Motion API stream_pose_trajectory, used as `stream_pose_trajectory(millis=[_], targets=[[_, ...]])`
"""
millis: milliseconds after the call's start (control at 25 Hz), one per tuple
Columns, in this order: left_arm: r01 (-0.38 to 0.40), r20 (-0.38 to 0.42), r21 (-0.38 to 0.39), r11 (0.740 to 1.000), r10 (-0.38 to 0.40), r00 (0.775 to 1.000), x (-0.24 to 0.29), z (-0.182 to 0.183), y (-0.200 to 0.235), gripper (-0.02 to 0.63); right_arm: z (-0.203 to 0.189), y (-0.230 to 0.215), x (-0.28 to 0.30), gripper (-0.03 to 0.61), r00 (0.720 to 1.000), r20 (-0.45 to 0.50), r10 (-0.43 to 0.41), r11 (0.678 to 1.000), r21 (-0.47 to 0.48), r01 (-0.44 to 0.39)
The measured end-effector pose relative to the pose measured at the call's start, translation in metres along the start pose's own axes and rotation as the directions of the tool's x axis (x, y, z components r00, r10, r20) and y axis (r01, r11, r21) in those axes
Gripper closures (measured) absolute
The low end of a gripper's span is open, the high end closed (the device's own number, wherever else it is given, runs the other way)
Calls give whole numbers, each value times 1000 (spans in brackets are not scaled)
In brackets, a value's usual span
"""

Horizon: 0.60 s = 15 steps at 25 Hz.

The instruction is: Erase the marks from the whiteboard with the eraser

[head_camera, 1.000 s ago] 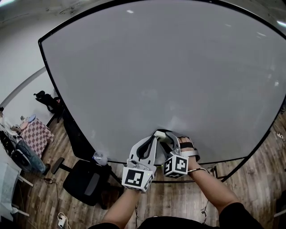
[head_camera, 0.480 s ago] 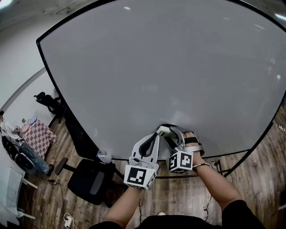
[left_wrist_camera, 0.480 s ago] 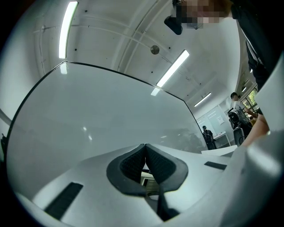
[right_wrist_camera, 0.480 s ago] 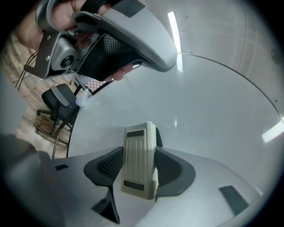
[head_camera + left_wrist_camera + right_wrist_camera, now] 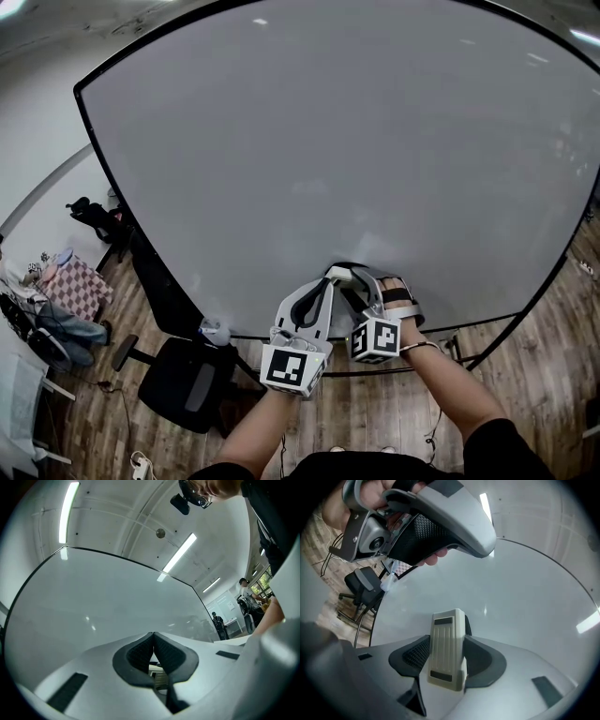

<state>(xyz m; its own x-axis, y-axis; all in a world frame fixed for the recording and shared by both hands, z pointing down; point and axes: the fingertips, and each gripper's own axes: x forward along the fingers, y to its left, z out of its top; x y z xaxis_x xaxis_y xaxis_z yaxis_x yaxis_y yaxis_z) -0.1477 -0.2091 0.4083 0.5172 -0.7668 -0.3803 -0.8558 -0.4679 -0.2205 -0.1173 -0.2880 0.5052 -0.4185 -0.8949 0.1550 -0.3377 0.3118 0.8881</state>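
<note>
Whiteboard (image 5: 328, 141) ahead — right gripper (image 5: 447, 641) clamps the eraser (image 5: 446, 654), lengthwise toward it.

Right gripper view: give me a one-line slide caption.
Right gripper clamps the cream eraser in front of the whiteboard, with the shut left gripper above.

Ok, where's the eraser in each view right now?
Head view: eraser low centre, at the right gripper's tip, in front of the whiteboard.
Left gripper view: a pale ribbed bit below the shut jaws may be it; cannot tell.
Right gripper view: bottom centre, clamped between the jaws.
Shared landmark: the whiteboard fills every view.
</note>
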Motion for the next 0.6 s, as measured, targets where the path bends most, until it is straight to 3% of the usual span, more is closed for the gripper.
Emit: stream_pose_trajectory(millis=[360,600], targets=[[-74,19,3,997,73,997,9,17,10,595,6,-9,-13,327,997,42,65,998,20,-66],[-114,15,0,993,114,993,12,22,21,594,22,-75,-52,325,991,132,-37,994,107,23]])
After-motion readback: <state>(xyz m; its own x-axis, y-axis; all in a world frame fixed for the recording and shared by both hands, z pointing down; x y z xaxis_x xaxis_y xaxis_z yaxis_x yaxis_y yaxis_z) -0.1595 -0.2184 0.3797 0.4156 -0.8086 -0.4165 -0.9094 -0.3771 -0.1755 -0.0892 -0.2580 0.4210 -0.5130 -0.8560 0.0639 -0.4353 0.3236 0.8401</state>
